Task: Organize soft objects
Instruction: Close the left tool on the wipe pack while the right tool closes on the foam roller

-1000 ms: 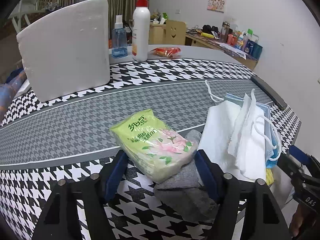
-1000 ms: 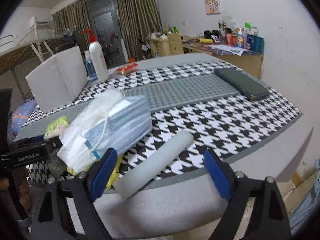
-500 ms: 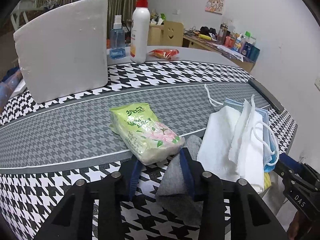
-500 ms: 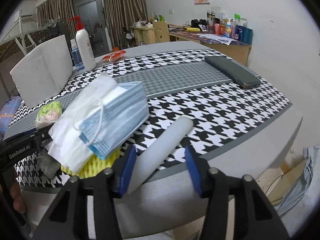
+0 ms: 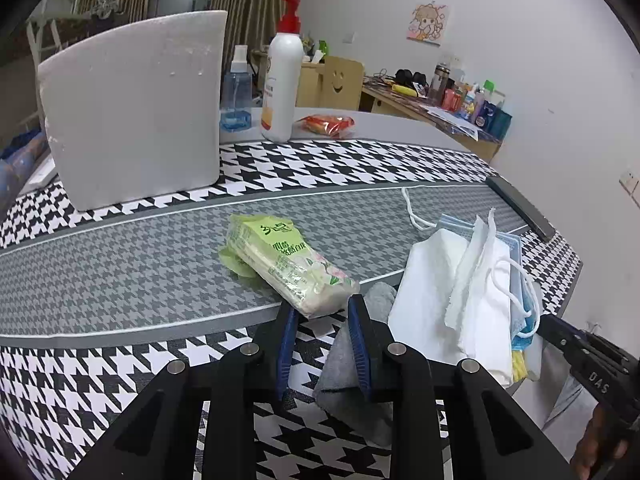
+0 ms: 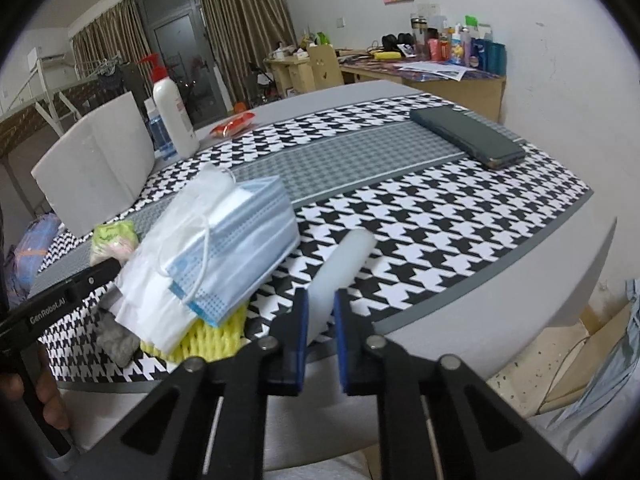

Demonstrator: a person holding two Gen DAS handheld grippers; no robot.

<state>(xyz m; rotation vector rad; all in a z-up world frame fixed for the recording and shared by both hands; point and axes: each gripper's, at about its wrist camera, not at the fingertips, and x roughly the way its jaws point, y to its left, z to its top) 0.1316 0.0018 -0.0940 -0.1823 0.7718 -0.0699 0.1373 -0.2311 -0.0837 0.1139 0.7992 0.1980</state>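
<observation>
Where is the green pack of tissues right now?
In the left wrist view the green tissue pack lies on the table's grey middle stripe, its near end between the closing left gripper pads, with the grey cloth just to its right.

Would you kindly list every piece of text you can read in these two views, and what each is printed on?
"GenRobot.AI": black left gripper body, right wrist view.
"DAS": black right gripper body, left wrist view.
Green tissue packet: Chinese characters, too distorted to quote.
White pump bottle label: too small.
Cartoon wall poster: no words legible.
</observation>
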